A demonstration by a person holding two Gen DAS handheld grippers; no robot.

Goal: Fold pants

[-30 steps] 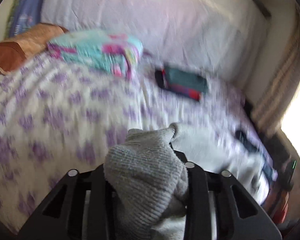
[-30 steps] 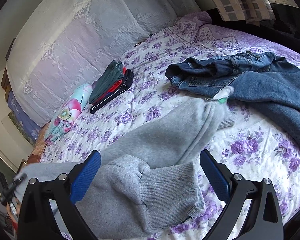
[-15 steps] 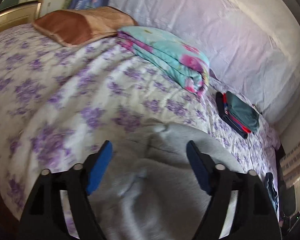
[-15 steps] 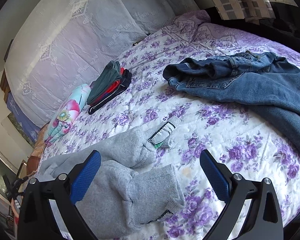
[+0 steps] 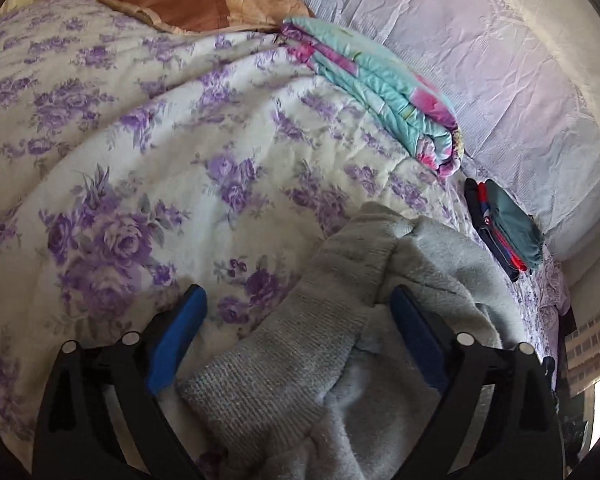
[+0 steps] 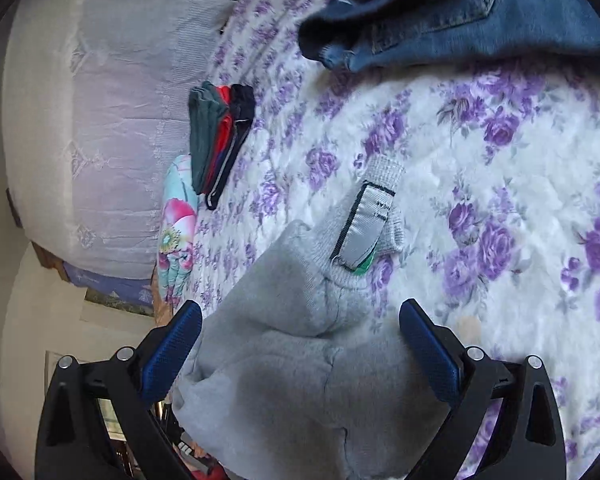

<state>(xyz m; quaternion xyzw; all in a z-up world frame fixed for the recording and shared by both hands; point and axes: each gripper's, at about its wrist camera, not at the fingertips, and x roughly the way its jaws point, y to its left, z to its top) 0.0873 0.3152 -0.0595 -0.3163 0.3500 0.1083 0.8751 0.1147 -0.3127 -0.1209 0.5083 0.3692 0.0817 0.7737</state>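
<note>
Soft grey fleece sweatpants (image 6: 300,360) lie bunched on the white quilted bedspread w/ purple roses (image 5: 148,152). Sewn silver-grey label w/ dark border (image 6: 364,228) at the waistband; print too small to read. Left gripper (image 5: 296,304): jaws just opened, wide apart, ribbed cuff lying loose between. Right gripper (image 6: 300,320): jaws apart, straddling the pants, not clamped.

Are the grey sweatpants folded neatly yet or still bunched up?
Bunched up. The grey sweatpants lie in a rumpled heap on the floral bedspread, one cuff flopped across, waistband label twisted upward.
</note>
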